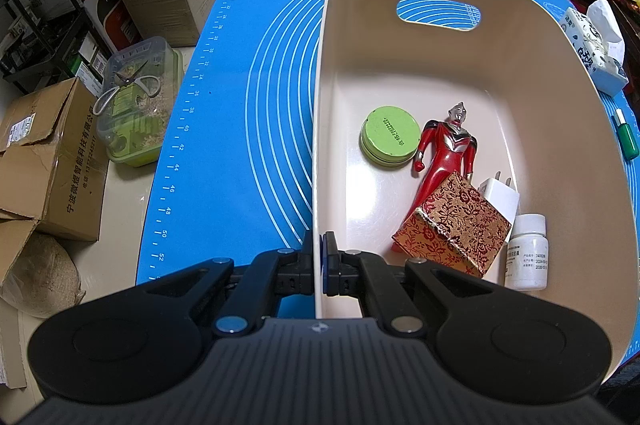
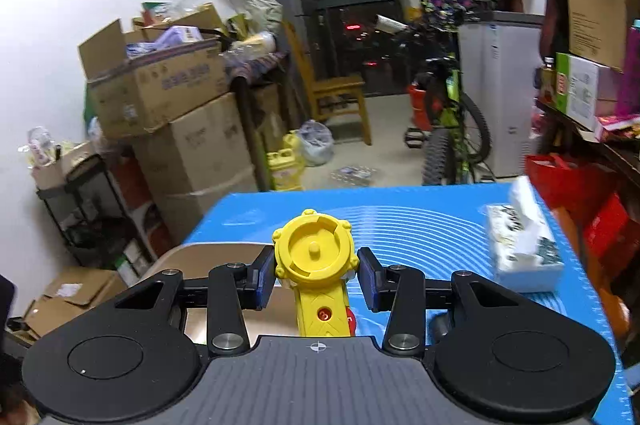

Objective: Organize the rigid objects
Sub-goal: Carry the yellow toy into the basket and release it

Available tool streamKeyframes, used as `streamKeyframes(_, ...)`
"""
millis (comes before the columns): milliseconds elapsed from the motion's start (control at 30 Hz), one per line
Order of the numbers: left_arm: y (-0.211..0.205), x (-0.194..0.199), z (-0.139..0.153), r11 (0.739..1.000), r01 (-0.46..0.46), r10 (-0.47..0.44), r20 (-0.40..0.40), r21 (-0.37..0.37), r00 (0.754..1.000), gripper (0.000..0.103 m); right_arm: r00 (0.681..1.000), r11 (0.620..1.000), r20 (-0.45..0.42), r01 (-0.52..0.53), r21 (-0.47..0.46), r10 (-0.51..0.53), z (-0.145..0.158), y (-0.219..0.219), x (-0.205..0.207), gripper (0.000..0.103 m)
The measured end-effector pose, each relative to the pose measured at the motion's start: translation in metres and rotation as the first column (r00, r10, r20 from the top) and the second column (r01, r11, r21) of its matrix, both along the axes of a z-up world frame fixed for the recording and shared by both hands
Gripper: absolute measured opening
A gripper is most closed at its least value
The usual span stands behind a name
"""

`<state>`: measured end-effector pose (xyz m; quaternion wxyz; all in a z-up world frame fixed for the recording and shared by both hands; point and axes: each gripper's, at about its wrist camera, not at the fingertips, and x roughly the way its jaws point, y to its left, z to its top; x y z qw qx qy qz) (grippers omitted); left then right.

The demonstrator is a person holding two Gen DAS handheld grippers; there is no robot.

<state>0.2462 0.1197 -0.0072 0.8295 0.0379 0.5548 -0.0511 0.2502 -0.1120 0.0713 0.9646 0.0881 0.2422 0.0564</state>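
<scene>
A beige plastic bin (image 1: 440,65) stands on the blue mat (image 1: 240,105). My left gripper (image 1: 319,249) is shut on the bin's near left wall, one pad on each side. Inside the bin lie a green round tin (image 1: 388,135), a red figure (image 1: 444,153), a red-gold patterned box (image 1: 452,229), a white charger (image 1: 500,193) and a white pill bottle (image 1: 526,253). My right gripper (image 2: 316,273) is shut on a yellow toy launcher (image 2: 314,257), held up over the mat (image 2: 420,225) just right of the bin's rim (image 2: 208,253).
A tissue pack (image 2: 524,245) lies on the mat's right side, with a green marker (image 1: 626,135) near that edge. Off the mat's left edge sit a clear box with scissors (image 1: 136,101) and cardboard boxes (image 1: 52,161). A bicycle (image 2: 452,129) stands beyond the far edge.
</scene>
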Motion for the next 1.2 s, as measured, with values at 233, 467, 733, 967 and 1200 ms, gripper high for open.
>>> streamKeyframes(233,0.000,0.000,0.000,1.000,0.000,0.000,0.000,0.001,1.000,0.004,0.994,0.994,-0.035,-0.106,-0.016,0.105,-0.008,0.042,0.010,0.049)
streamKeyframes(467,0.000,0.000,0.000,1.000,0.000,0.000,0.000,0.001,1.000,0.004,0.967,0.975,-0.156,-0.213,-0.060,0.202,-0.032,0.085,0.019,0.049)
streamKeyframes(733,0.000,0.001,0.000,1.000,0.000,0.000,0.000,0.001,1.000,0.004,0.916,0.958,-0.332,-0.272,-0.097,0.226,-0.060,0.102,0.030,0.049)
streamKeyframes(967,-0.001,0.001,0.000,1.000,0.000,0.000,0.000,0.002,1.000,0.004,0.931,0.965,-0.284,-0.255,-0.057,0.229,-0.045,0.084,0.025,0.066)
streamKeyframes(1200,-0.001,0.001,0.000,1.000,0.000,0.000,0.000,0.003,1.000,0.004,0.968,0.983,-0.194,-0.175,-0.053,0.162,-0.019,0.051,0.021,0.076)
